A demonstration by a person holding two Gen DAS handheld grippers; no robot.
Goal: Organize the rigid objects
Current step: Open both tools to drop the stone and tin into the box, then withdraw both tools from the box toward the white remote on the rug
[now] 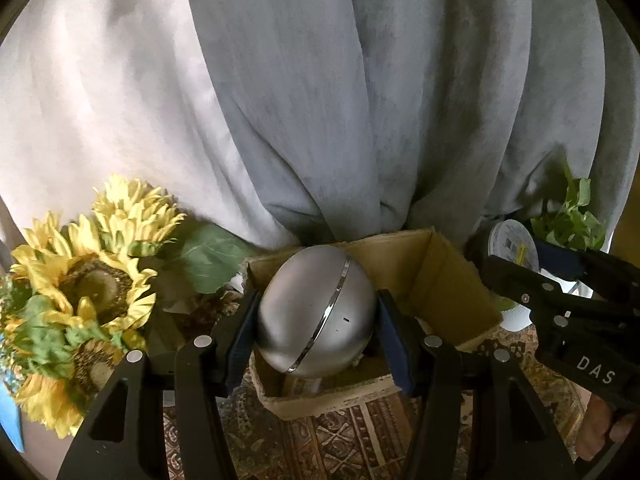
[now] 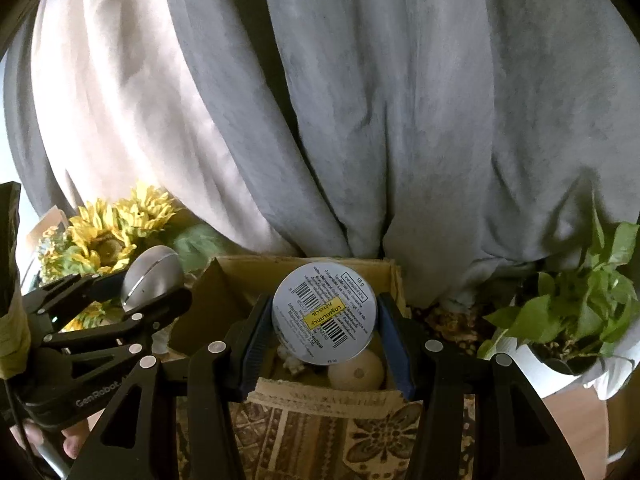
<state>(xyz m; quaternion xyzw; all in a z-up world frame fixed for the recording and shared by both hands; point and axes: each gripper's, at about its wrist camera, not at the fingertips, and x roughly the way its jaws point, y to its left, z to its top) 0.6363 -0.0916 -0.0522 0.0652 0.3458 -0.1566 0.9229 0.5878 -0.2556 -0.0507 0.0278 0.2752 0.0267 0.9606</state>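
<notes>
Now, by label:
Silver egg: a smooth silver egg-shaped object (image 1: 316, 312) with a bright chrome band around it, clamped between the blue pads of the left claw (image 1: 316, 320), held above the open cardboard box (image 1: 440, 280)
Left claw: gripping the silver egg on both sides, tilted down toward the box
Round tin: a flat round tin (image 2: 325, 312) with barcodes and a yellow sticker on its face, pinched on edge by the right claw (image 2: 325, 330), above the same box
Right claw: closed on the round tin, its face turned to the camera
Box contents: a pale round ball (image 2: 357, 370) and a small whitish lump beside it, low inside
Surface: a patterned brown cloth (image 2: 360, 440) under the box
Left of box: sunflowers (image 1: 88, 280), near it
Right of box: a leafy plant in a white pot (image 2: 568, 320)
Behind: a grey curtain (image 2: 360, 120)
</notes>
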